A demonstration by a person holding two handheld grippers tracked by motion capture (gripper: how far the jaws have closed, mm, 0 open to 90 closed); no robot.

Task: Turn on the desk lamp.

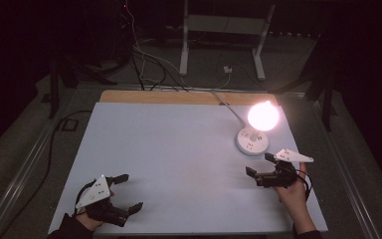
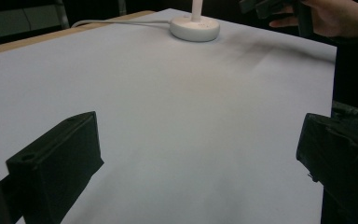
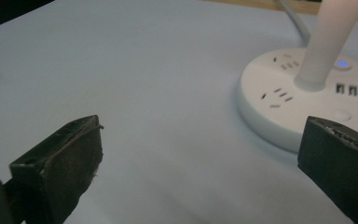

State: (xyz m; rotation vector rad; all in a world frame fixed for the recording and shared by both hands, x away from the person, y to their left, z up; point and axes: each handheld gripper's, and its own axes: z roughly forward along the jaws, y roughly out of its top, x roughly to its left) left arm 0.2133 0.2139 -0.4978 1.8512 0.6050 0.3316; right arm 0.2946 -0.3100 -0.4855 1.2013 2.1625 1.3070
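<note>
Two grippers over white table (image 1: pixel 179 164), both jaws spread wide, nothing held. Left gripper (image 1: pixel 127 191) near front-left edge. Right gripper (image 1: pixel 259 164) just beside lamp base (image 1: pixel 251 140). Lamp head (image 1: pixel 263 115) lit. Base has socket slots, USB ports, blue LED (image 3: pixel 341 63); no readable writing.

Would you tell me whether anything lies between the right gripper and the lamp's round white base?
Nothing visible does. The right gripper, jaws open, sits just short of the lamp base, with bare white table surface between them. The left gripper is far off.
</note>
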